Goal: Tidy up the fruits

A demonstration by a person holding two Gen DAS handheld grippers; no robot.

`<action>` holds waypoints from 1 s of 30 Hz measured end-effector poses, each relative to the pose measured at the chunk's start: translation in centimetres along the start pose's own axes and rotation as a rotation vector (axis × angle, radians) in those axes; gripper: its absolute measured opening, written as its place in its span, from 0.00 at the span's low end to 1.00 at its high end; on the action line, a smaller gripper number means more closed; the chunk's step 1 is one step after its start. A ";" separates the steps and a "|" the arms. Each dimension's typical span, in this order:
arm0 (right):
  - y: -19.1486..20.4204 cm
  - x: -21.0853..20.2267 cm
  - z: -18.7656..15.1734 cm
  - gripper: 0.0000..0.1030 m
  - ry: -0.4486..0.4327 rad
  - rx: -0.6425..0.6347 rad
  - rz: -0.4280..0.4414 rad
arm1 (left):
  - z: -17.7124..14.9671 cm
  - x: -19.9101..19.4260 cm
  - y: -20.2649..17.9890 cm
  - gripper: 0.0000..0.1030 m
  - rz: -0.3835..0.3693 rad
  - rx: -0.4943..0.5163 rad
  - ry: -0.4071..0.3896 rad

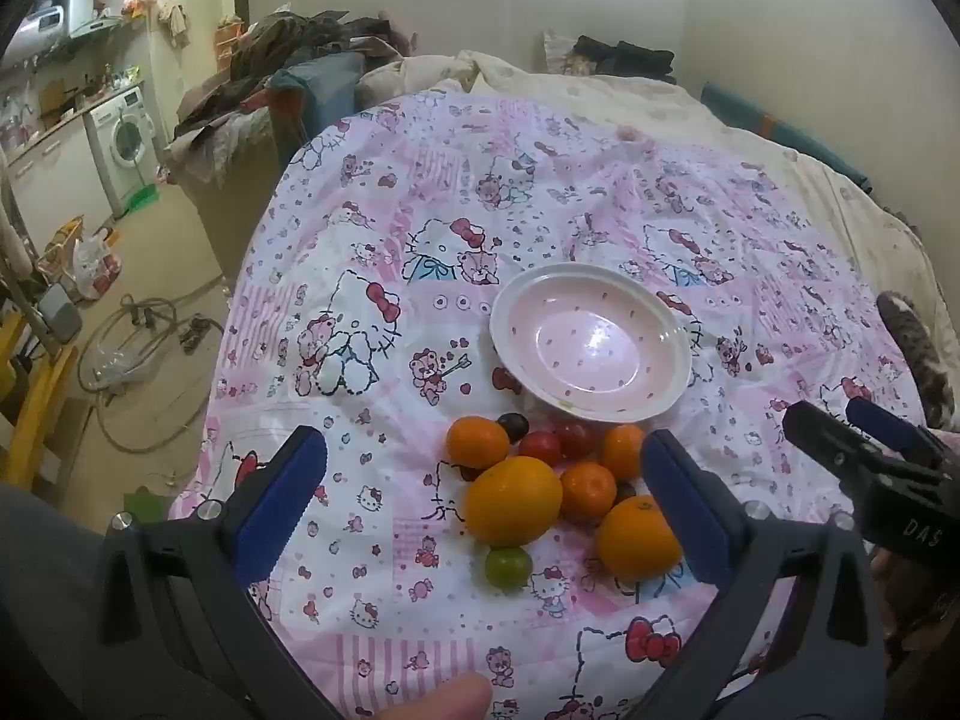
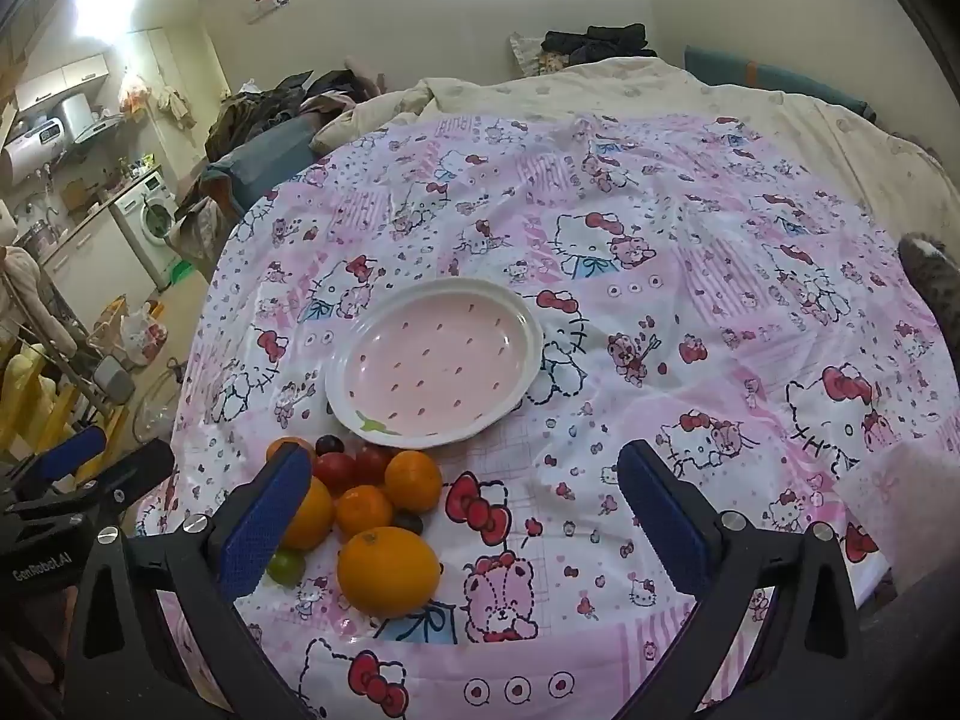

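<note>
left wrist view, left gripper (image 1: 483,480) fingers (image 1: 282,510) wide apart — empty, above fruits (image 1: 540,492)

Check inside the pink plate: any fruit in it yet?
No fruit. The pink plate shows only its printed specks and a green mark near its front rim. All the fruit lies on the cloth in front of it. What is under the plate is hidden.

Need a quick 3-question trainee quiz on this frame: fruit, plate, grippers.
1. True or false: the pink plate already holds fruit.
2. Which fruit lies nearest the cameras, beside the two big oranges? A) green fruit B) red tomato C) dark grape
3. Fill in: both the left gripper and the right gripper are ____.

Key: 1 false, it is empty; 2 A; 3 open, holding nothing.
</note>
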State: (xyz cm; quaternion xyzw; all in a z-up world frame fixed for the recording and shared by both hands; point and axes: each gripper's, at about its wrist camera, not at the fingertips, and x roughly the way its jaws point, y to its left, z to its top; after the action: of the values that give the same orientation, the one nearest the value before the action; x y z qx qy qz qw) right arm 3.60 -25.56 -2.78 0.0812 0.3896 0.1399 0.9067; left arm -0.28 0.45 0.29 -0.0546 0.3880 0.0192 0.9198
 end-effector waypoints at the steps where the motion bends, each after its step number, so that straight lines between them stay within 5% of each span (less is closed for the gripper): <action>1: 0.0 0.0 0.0 1.00 0.003 0.002 0.001 | 0.0 0.4 -0.1 1.00 0.017 0.008 0.014; 30: -0.2 0.3 -0.2 1.00 0.006 0.017 0.009 | 0.1 0.1 0.0 1.00 0.033 0.015 -0.005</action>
State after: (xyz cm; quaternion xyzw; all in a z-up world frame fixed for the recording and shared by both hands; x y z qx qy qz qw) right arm 3.69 -25.69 -3.18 0.0902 0.3931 0.1407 0.9042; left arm -0.19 0.49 0.29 -0.0414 0.3868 0.0314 0.9207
